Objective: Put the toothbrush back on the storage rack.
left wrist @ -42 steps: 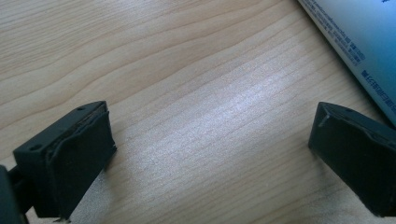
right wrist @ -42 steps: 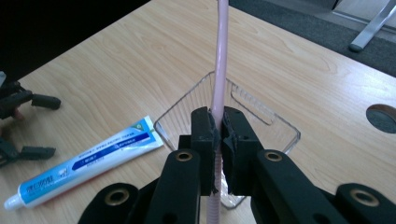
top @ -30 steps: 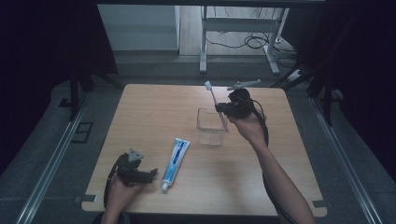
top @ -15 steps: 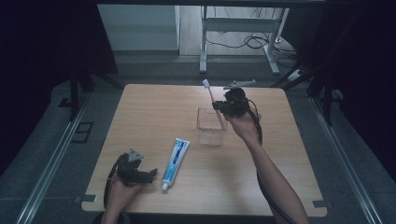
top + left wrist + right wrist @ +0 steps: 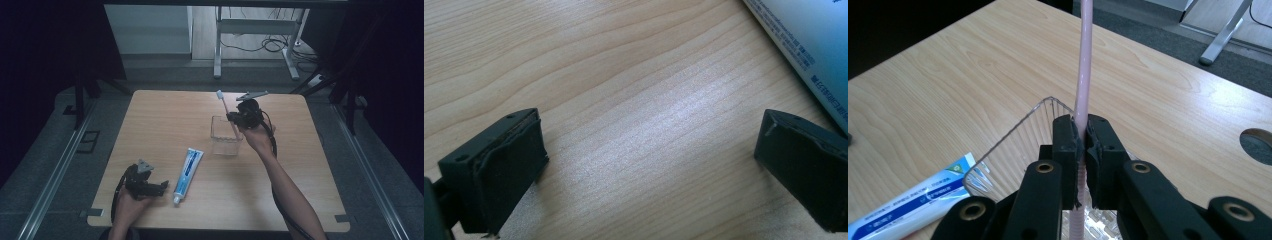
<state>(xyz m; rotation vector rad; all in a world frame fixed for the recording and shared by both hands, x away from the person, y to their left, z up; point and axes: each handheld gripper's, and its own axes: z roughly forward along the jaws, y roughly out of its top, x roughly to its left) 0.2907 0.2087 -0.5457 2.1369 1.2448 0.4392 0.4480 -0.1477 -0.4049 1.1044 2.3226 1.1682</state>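
Right tongs (image 5: pixel 1082 150): jaws closed tight on the pink toothbrush (image 5: pixel 1083 65), gripping its handle partway along; the handle runs up out of the grip and also continues below it.
Right tongs, high view (image 5: pixel 235 118): held over the near-right edge of the clear container (image 5: pixel 226 136), with the toothbrush (image 5: pixel 226 107) tilted, white bristle head up and away from the person, lower end down inside the container.
Left tongs (image 5: pixel 649 165): jaws spread wide, nothing between them but bare wood; they rest low over the bench.
Left tongs, high view (image 5: pixel 161 187): near the front-left of the bench (image 5: pixel 165 120), just beside the cap end of the toothpaste tube (image 5: pixel 187 169) but not touching it.
Toothpaste tube: lies flat, blue and white, between the left tongs and the container, cap toward the person; its edge shows in the left gripper view (image 5: pixel 809 45).
Progress: the toothbrush looks to be partly lowered into the container but not let go; releasing it is left, and the tube is untouched, so I judge the work about halfway at most.
Writing: small print runs along the tube in the left gripper view and a logo shows in the right gripper view (image 5: pixel 918 202), both too small and blurred to read.
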